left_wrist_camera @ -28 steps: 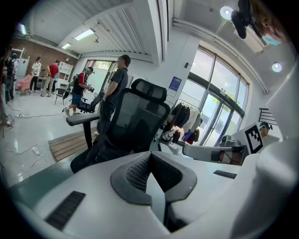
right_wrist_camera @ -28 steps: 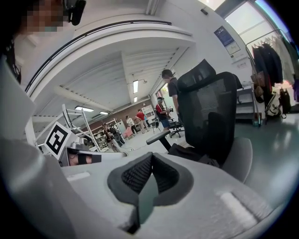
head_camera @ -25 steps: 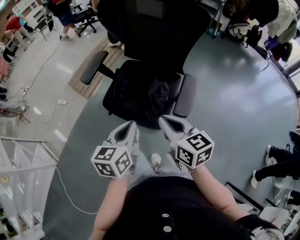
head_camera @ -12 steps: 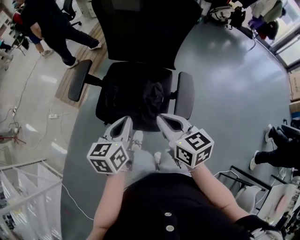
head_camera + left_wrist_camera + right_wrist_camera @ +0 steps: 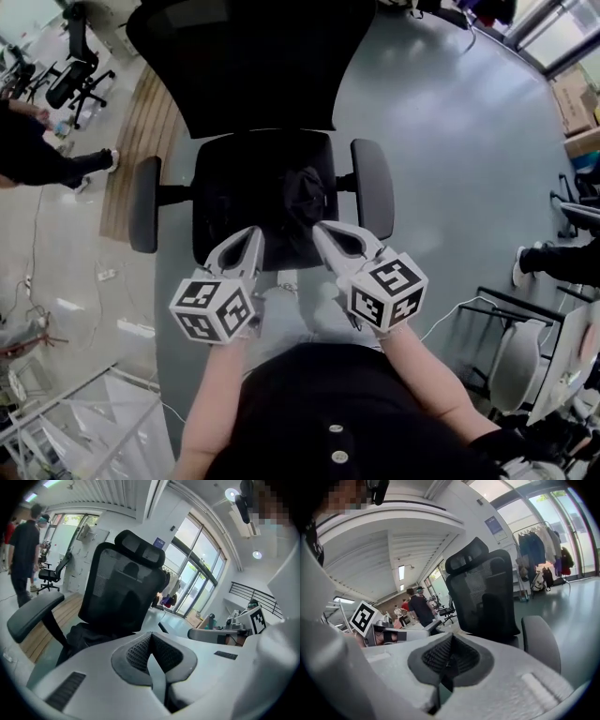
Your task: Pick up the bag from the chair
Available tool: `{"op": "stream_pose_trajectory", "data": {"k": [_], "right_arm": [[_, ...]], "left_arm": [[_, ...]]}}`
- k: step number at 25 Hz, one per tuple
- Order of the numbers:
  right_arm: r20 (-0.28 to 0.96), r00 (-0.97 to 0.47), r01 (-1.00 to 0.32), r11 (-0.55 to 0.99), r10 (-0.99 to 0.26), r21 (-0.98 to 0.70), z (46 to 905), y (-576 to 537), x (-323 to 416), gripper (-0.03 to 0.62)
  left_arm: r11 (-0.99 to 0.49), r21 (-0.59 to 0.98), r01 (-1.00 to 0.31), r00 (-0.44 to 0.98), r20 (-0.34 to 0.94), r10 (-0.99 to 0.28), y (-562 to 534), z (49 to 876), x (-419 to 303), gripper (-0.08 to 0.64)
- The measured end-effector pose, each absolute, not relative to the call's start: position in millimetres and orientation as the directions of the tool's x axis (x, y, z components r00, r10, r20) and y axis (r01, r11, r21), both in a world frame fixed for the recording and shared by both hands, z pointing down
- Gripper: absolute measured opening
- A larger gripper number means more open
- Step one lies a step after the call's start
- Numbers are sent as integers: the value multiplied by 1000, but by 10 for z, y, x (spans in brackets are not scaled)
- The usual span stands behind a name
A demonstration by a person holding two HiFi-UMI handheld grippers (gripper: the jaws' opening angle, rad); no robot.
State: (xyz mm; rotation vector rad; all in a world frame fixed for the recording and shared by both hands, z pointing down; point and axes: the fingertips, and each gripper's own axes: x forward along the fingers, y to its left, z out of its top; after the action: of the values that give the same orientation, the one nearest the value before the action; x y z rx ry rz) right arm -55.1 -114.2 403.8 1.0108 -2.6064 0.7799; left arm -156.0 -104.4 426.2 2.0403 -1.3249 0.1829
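1. Straight ahead of you, the black office chair [image 5: 253,66] now sits square and centred, no longer turned aside and farther off as a second ago. You have closed in on it.
2. The bag [image 5: 306,199], a dark crumpled heap, lies on the seat [image 5: 225,187], right of its middle, just beyond your tips.
3. By my judgement the bag is now within reach, though no grasp has begun.
4. Both forearms [image 5: 220,394] stretch forward side by side, with the tips angled inward over the seat's front edge.
5. The left tongs [image 5: 249,236] are pressed together, holding nothing.
6. The right tongs [image 5: 325,234] are likewise closed and empty, so one pair must open before taking the bag.
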Motion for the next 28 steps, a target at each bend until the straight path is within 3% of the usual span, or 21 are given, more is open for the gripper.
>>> {"op": "stream_pose_trajectory", "data": {"k": [11, 28], "right_arm": [[427, -608, -787, 437, -670, -435, 4198, -1254, -518, -3], [454, -637, -765, 441, -623, -469, 4475, -1180, -478, -3]], "left_arm": [[-400, 523, -753, 646, 471, -601, -1361, 4492, -1437, 17], [-356, 532, -769, 625, 505, -595, -1395, 4919, -1411, 17]]}}
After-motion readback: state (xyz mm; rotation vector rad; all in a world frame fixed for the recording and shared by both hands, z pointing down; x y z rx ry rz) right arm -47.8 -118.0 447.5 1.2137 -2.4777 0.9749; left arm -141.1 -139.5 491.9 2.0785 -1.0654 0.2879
